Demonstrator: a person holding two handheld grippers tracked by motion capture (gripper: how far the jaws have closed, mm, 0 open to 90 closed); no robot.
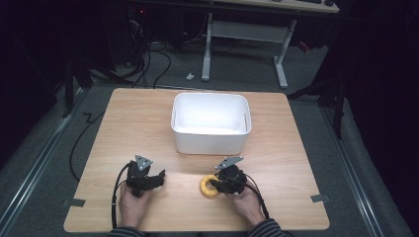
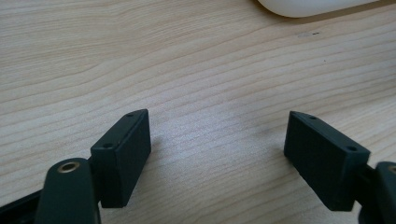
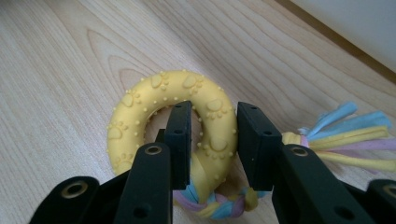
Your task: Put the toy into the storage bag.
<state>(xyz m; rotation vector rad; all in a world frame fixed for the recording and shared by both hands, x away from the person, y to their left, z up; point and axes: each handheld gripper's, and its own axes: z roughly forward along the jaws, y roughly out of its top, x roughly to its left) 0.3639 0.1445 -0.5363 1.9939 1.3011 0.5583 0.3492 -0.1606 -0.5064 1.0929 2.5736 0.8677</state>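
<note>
Here, right tongs (image 3: 214, 140) clamped on yellow ring toy (image 3: 163, 98), seemingly touching table (image 1: 128, 118); left tongs (image 2: 217, 154) apart.

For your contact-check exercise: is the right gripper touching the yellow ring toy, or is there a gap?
Touching. In the right gripper view, the right gripper has one jaw inside the hole of the yellow ring toy and the other outside it, both pressed against the ring's band.

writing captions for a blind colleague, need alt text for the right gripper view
The right gripper has its two black jaws closed on one side of a yellow ring toy embossed with paw prints, lying on a wooden table. A braided pastel rope tied to the ring trails off to the right, ending in loose strands.
</note>
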